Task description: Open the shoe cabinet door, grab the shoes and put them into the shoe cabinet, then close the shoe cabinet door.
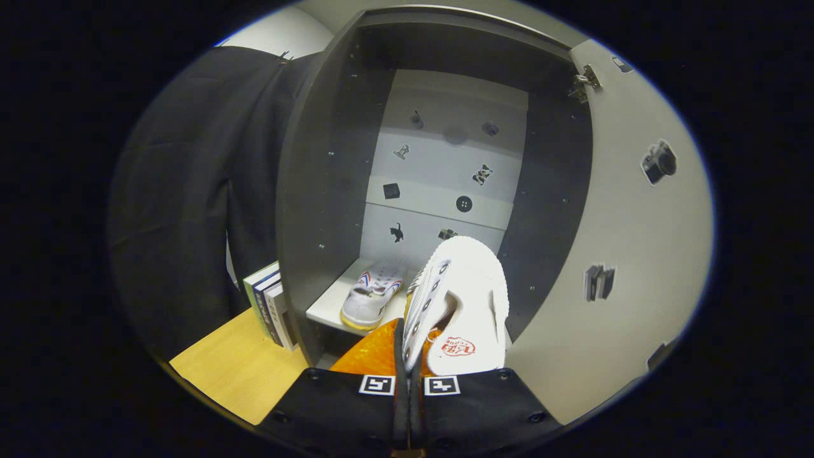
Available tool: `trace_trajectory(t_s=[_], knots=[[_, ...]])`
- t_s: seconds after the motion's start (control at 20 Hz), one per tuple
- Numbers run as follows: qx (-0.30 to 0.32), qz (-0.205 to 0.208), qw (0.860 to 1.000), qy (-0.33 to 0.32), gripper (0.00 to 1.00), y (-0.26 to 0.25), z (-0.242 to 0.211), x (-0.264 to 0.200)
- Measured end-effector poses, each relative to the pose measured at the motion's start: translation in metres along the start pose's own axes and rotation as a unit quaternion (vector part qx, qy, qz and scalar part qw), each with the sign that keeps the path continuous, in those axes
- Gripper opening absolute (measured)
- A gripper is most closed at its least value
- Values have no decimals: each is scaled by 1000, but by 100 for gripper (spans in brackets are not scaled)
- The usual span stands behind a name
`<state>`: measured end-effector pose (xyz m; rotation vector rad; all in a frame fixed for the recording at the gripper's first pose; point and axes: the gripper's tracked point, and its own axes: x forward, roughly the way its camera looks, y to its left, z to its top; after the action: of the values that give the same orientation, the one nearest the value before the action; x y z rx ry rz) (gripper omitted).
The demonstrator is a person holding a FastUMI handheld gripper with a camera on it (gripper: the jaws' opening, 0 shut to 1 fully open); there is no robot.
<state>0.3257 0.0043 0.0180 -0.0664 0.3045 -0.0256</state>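
Black tongs (407,356) — orange fingers, square black-and-white markers, small round screws

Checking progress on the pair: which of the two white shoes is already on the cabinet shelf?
The smaller-looking shoe beyond the fingers, resting on the shelf. The other shoe is pinched in the gripper, outside.

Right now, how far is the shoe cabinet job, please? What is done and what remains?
Done: the grey cabinet door stands open, and one white sneaker with red and blue trim lies on the white shelf inside. In hand: the tool is shut on the side wall of a second white sneaker, held before the opening. Left: set this sneaker on the shelf, release it, close the door.
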Motion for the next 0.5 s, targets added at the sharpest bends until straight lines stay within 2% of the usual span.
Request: trace_trajectory(t_s=[0.25,0.5], knots=[[6,1,1000,-1,3,-22,29,86],[0,-6,999,34,3,-44,20,164]])
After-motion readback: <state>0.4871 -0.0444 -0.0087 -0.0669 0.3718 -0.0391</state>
